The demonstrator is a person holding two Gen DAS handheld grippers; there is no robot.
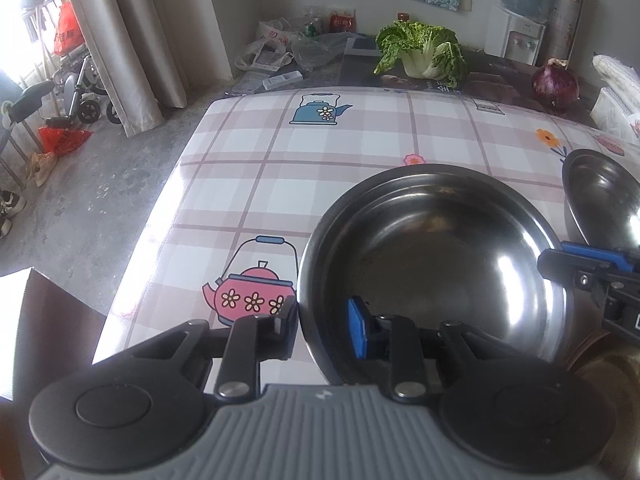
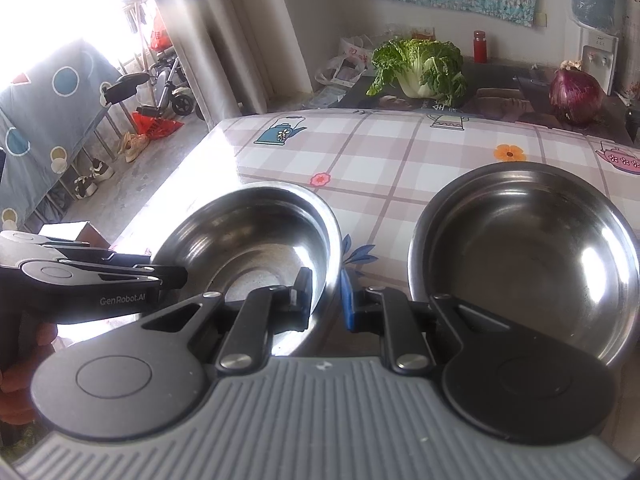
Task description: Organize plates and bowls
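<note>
Grippers are straddling opposite rims of your near steel bowl (image 2: 256, 248) on the checked tablecloth (image 1: 320, 152); left gripper (image 1: 324, 328) and right gripper (image 2: 326, 300) are both pinching it nearly closed; second bowl (image 2: 528, 256) is sitting just right, nearer your right hand.

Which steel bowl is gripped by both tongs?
The left bowl: the left tongs and right tongs clamp opposite sides of its rim. The right bowl sits untouched beside it.
</note>
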